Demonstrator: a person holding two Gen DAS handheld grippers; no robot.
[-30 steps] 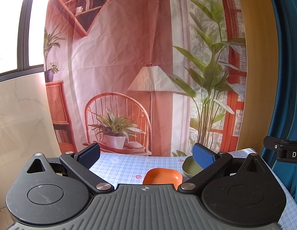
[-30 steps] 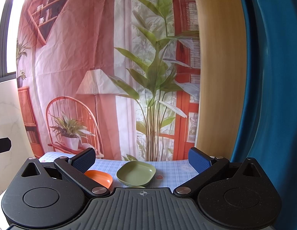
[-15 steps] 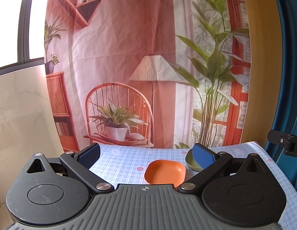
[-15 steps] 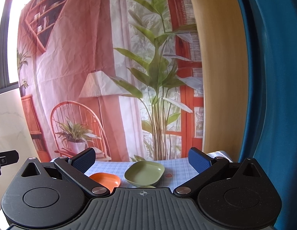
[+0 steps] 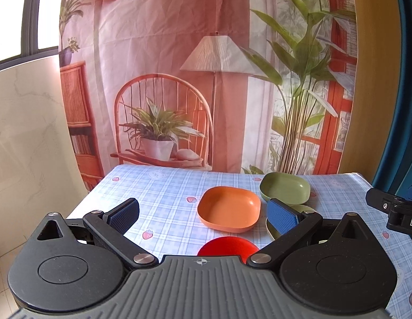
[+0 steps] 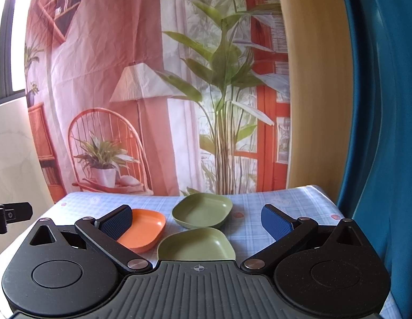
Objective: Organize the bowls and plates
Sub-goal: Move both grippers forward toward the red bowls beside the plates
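**Both grippers tipped down toward the dishes, before any grasp**

Left wrist view: the left gripper (image 5: 203, 214) is spread wide and holds nothing. Taking the orange bowl (image 5: 229, 212) as landmark, a green bowl (image 5: 285, 191) lies just behind and to its right, a red dish (image 5: 227, 246) just in front, half hidden by the gripper body; one second earlier only the orange and green bowls showed, low in frame. All rest on the checked tablecloth (image 5: 158, 186).

Right wrist view: the right gripper (image 6: 196, 222) is likewise released and empty. The orange bowl (image 6: 143, 230) lies left; the green bowl (image 6: 202, 210) sits beside it, and a pale green plate (image 6: 196, 244), newly visible, lies nearest. The downward tilt suggests approach; stacking has not begun.
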